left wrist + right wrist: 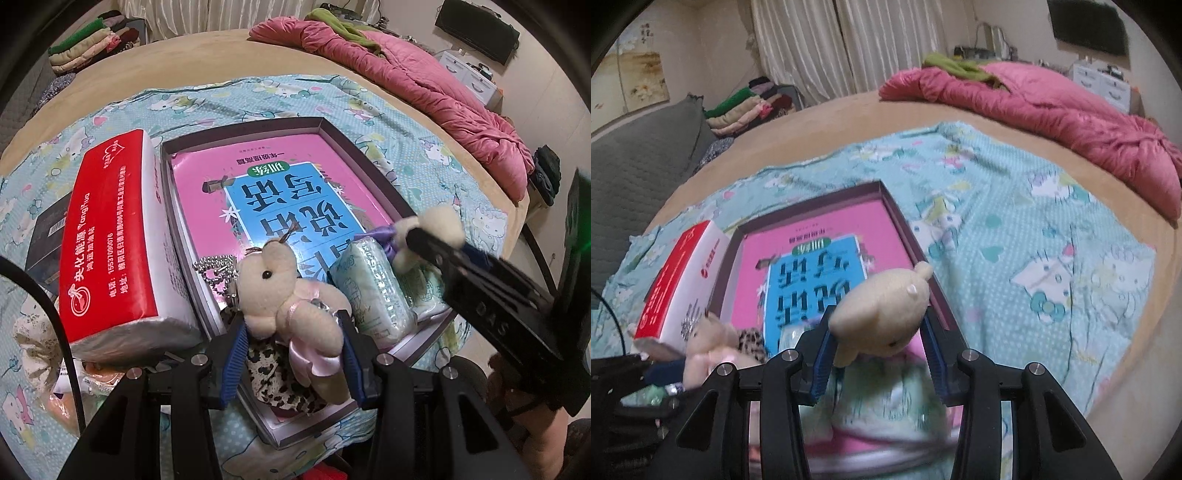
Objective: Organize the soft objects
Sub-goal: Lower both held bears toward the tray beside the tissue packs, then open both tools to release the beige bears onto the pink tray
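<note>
We see the left gripper [291, 325] low over the near end of the tray [373, 155], its fingers clamped on a cream bear [291, 295] in a pink bow. The right gripper [877, 332] reaches in from the right, fingers pinching a second bear [882, 314] above the tissue packs [373, 288].

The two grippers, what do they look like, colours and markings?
Both are matte black frames with silver bolts and ribbed blue pads lining the jaws. The left gripper has a black cable beside it; the right gripper shows embossed lettering on its side in the left wrist view.
</note>
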